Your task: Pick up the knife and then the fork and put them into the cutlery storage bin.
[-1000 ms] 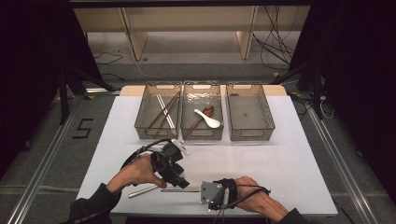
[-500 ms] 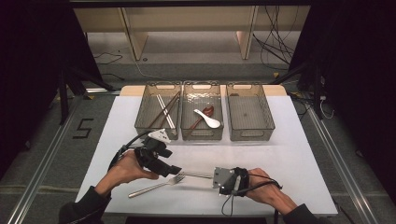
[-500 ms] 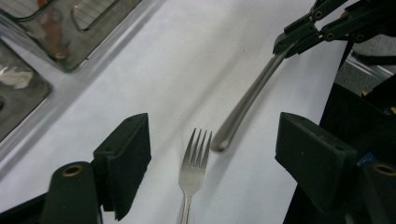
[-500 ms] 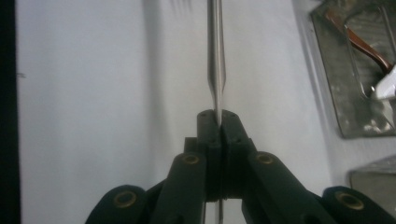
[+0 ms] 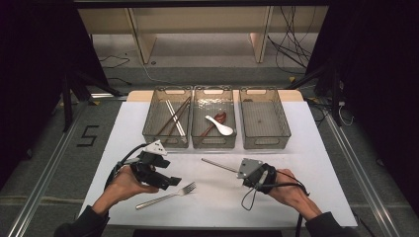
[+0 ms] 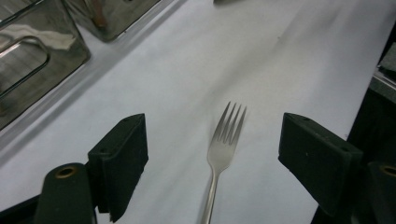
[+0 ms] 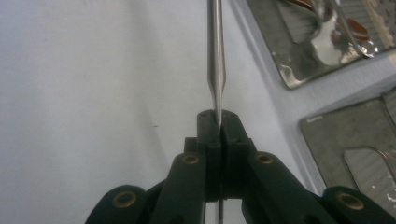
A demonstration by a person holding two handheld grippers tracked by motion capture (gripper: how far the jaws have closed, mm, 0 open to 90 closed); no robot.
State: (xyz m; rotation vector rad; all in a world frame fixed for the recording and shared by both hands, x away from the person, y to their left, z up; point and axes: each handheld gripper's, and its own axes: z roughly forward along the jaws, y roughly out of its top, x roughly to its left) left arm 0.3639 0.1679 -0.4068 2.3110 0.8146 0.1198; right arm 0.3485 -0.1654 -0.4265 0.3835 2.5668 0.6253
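fork (image 5: 166,195): silver | jaws: black (matte) | table (image 5: 316,148): white | spoon (image 5: 221,126): white

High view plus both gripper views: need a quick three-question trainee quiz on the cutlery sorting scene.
1. True or false: the left tool is shut on the fork.
2. What does the right tool clamp? A) a white spoon B) a thin metal rod-like utensil C) a fork
3. Which of the three clear bins holds no utensil: left, middle or right?

Key:
1. False. Its jaws stand open, having just been opening, with the fork lying on the table between them.
2. B, the metal utensil.
3. The right bin; the left bin holds chopsticks, the middle bin holds the white spoon.
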